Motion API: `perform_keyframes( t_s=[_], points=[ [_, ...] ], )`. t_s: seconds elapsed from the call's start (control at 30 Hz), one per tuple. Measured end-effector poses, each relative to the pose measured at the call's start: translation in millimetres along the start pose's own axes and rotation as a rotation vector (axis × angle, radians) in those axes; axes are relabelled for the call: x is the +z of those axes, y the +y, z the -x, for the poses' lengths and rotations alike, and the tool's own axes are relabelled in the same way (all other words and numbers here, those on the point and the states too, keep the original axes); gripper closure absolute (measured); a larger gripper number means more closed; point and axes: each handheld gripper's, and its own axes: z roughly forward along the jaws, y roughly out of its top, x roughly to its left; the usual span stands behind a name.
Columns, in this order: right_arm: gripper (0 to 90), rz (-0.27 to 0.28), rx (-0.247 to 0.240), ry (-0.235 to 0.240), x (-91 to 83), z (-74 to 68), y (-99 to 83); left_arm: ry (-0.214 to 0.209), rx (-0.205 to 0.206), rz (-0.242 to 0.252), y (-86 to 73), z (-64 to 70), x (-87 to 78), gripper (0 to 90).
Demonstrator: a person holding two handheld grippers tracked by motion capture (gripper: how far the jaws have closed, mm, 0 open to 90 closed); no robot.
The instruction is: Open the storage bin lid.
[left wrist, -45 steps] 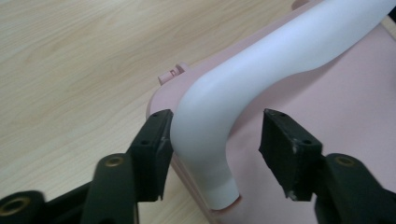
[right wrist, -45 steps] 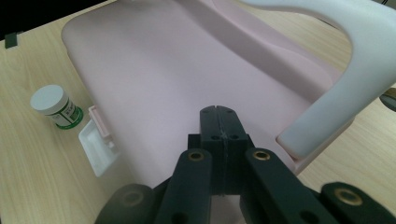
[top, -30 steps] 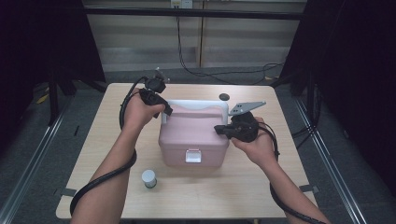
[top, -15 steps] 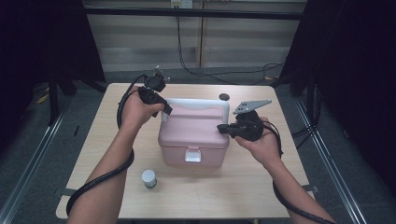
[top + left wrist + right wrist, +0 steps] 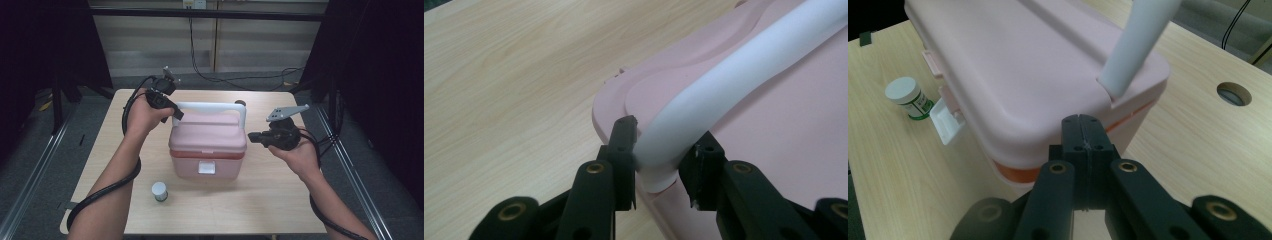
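A pink lidded box (image 5: pixel 207 145) stands mid-table with its white handle (image 5: pixel 210 106) raised over the lid. My left gripper (image 5: pixel 173 113) is shut on the handle's left end; in the left gripper view the jaws clamp the white handle (image 5: pixel 724 75) just above the pink lid (image 5: pixel 784 135), and the left gripper (image 5: pixel 661 152) sits at that bend. My right gripper (image 5: pixel 254 136) hovers just right of the box, jaws pressed together on nothing. The right gripper (image 5: pixel 1083 135) points at the box (image 5: pixel 1013 65) corner below the handle (image 5: pixel 1140 42).
A small white-capped bottle (image 5: pixel 159 190) stands on the table (image 5: pixel 280 200) in front of the box's left side, bottle (image 5: pixel 908 97) beside the white front latch (image 5: pixel 946 125). A round hole (image 5: pixel 1233 93) pierces the tabletop behind the box. Cables trail from both grippers.
My right gripper has drawn back to the right, off the lid's edge. The left gripper stays on the handle, which now stands a little higher.
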Motion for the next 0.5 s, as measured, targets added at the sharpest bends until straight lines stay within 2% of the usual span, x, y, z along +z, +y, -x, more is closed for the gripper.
perform_keyframes(
  t_s=[0.2, 0.4, 0.5],
  points=[
    [90.0, -0.012, 0.02, 0.005, 1.9, 5.1, -9.9, -0.004, -0.001, 0.014, 0.7, -0.4, -3.9, 69.5],
    [90.0, -0.013, 0.039, 0.032, 9.1, 4.3, -14.1, -0.005, -0.007, 0.017, 0.7, -0.4, -4.0, 69.5],
    [90.0, -0.018, 0.04, 0.03, 13.1, 2.9, -14.8, -0.005, 0.003, 0.008, 0.5, -1.7, -4.0, 69.4]
  ],
)
